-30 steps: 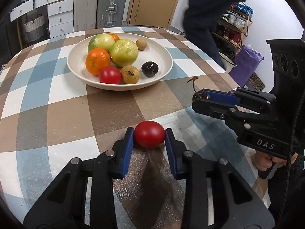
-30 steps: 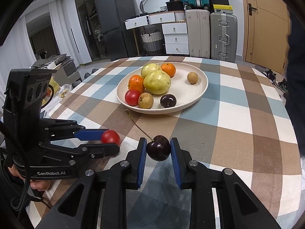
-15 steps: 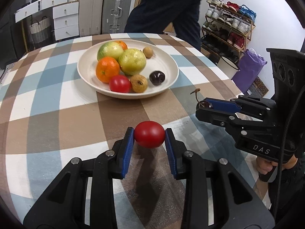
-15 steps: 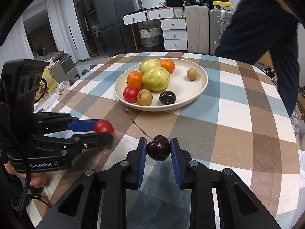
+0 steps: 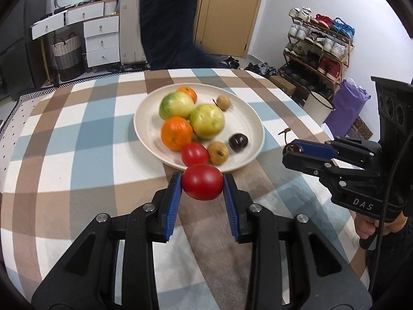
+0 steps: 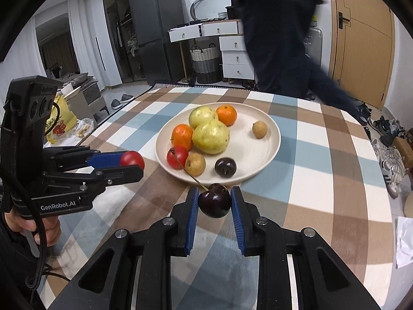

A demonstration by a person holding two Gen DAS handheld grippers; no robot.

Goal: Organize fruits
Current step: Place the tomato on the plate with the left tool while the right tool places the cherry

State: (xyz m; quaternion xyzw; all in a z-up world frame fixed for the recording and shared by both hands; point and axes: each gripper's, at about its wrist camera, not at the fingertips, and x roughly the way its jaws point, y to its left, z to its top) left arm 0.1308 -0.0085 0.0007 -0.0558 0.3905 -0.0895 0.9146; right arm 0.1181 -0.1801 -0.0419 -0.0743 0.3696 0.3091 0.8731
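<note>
A red tomato (image 5: pixel 202 185) is clamped between the blue pads of my left gripper (image 5: pixel 202 187), lifted above the checked tablecloth just before the near rim of the white plate (image 5: pixel 255 121). My right gripper (image 6: pixel 214 201) is shut on a dark cherry (image 6: pixel 214 201) whose long stem points toward the plate (image 6: pixel 273 139). On the plate lie two green-yellow guavas, two oranges, a red tomato (image 5: pixel 194 154), a dark plum (image 5: pixel 238 142) and small brown fruits. Each gripper shows in the other view: the left gripper (image 6: pixel 130 164) at the left, the right gripper (image 5: pixel 290 152) at the right.
A person in dark trousers (image 6: pixel 278 51) walks past the far side of the round table (image 5: pixel 77 142). White drawers (image 6: pixel 232 49), a woven basket and a dark fridge stand behind. A shoe rack (image 5: pixel 317 44) and a purple bag (image 5: pixel 346 108) are at the right.
Both grippers have risen with their fruit and come closer to the plate. The person behind the table has walked from right to left.
</note>
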